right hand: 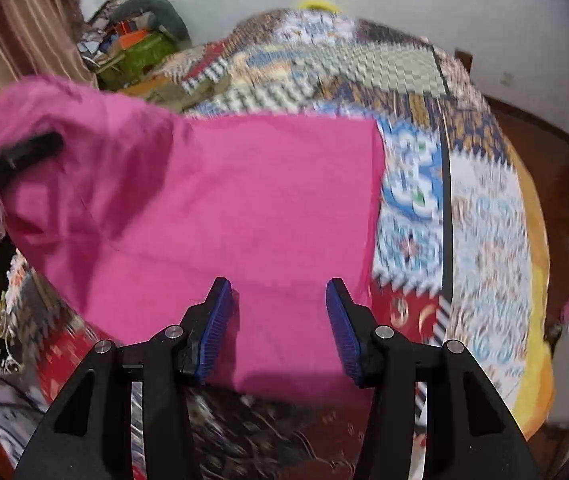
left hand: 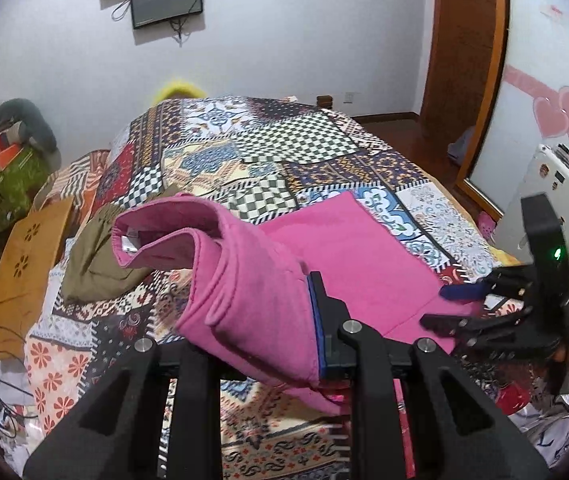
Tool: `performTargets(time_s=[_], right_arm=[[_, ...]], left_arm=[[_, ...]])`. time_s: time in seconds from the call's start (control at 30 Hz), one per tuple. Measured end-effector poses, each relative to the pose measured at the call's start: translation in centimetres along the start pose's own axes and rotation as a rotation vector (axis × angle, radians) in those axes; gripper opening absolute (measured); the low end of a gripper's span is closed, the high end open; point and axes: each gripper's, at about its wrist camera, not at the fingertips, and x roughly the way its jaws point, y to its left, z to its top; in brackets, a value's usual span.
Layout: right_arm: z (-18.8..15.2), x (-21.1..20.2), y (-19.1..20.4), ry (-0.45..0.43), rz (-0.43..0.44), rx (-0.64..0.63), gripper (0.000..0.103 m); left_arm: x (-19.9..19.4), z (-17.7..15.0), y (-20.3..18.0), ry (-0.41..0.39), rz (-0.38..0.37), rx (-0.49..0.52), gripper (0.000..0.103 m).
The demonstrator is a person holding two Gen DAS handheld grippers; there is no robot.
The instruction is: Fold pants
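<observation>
Left gripper (left hand: pixel 284 344) closed on a thick bundle of the pants (left hand: pixel 344 264), pink cloth filling the narrow gap between the fingers and hanging over them on both sides. Lifted part ends in the waistband (left hand: pixel 160 236), open like a tube, white label visible inside. Right gripper (right hand: pixel 280 328) half open, jaws standing apart with nothing pressed between the blue pads (right hand: pixel 216 320); only flat pink cloth lies below them. From the left wrist view, same gripper seen low at the right edge, near the cloth's corner.

Rest of the pants spread flat on the bedspread (left hand: pixel 244 152), near the edge of the bed, one straight side toward the middle. Olive garment (left hand: pixel 96 264) beside it, apart from the pink one.

Cloth looks soft, rather thick, like fleece; light, not slippery, not fragile. Bends under own weight, so no stiffness to count on: a lifted part droops and pulls the flat part along. Probably best taken at a hem or corner, through all layers together, one grip on each side, so the fold stays even. Thick seam of the waistband gives a firm hold, as judged.
</observation>
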Motion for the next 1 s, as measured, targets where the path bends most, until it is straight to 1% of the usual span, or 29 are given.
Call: performTargets(time_s=[0.07, 0.23, 0.37, 0.53, 0.63, 0.83, 1.0], right_arm=[[-0.5, -0.2, -0.1, -0.021, 0.012, 0.018, 0.045], [-0.7, -0.3, -0.1, -0.032, 0.032, 0.024, 0.045], [-0.9, -0.6, -0.2, -0.042, 0.045, 0.039, 0.045], [-1.0, -1.6, -0.6, -0.069, 0.029, 0.043, 0.046], [-1.1, -2.5, -1.4, -0.088, 0.018, 0.059, 0.046], [-1.3, -4.1, -3.3, -0.134, 0.007, 0.119, 0.046], [-1.5, -4.9, -4.4, -0.152, -0.005, 0.151, 0.046]], left_arm=[[0.0, 0.4, -0.8, -0.002, -0.005, 0.015, 0.021], [0.2, 1.0, -2.2, -0.004, -0.034, 0.037, 0.020], [0.8, 1.4, -3.5, 0.011, -0.055, 0.056, 0.020], [1.9, 2.0, -4.9, 0.036, -0.089, 0.079, 0.020], [3.1, 2.4, -5.5, 0.069, -0.122, 0.071, 0.020], [6.3, 2.5, -6.0, 0.164, -0.204, 0.011, 0.019], [7.7, 2.1, -7.1, 0.206, -0.212, 0.028, 0.019]])
